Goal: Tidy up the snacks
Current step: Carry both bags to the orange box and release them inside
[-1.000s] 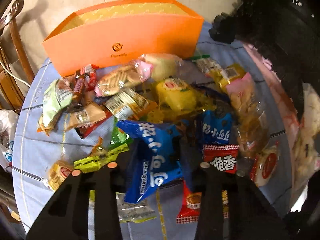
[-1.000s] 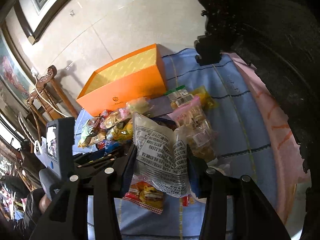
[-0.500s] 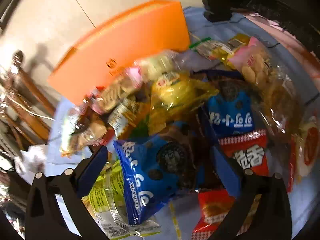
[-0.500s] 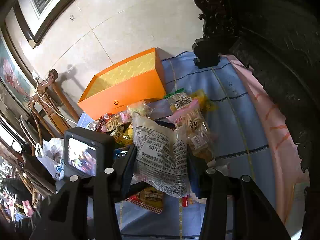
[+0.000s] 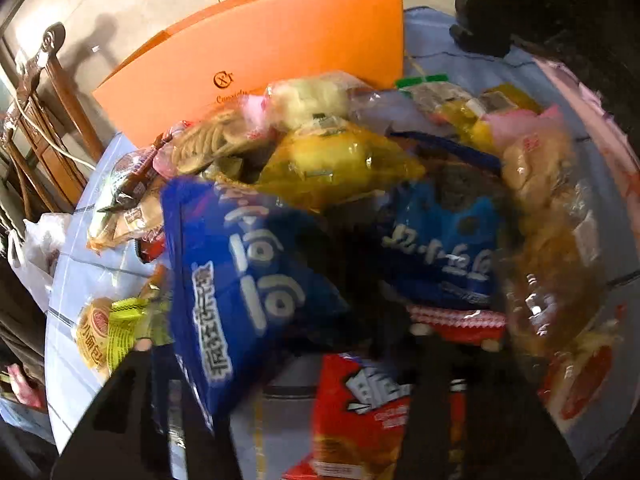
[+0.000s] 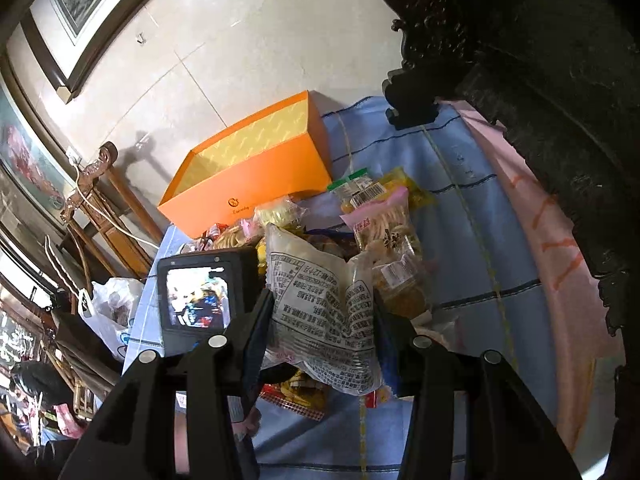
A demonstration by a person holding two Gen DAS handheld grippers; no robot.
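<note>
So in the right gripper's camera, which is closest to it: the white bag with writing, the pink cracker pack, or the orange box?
1. White bag with writing, between the right gripper's fingers.
2. Pink cracker pack, just beyond, slightly right.
3. Orange box, farthest, back left.

Left claw closing around blue snack bag.

A home: framed paintings, carved wooden chair, clothed table.

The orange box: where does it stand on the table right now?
In both views the orange box stands open at the table's far edge, just behind the snack pile.
</note>
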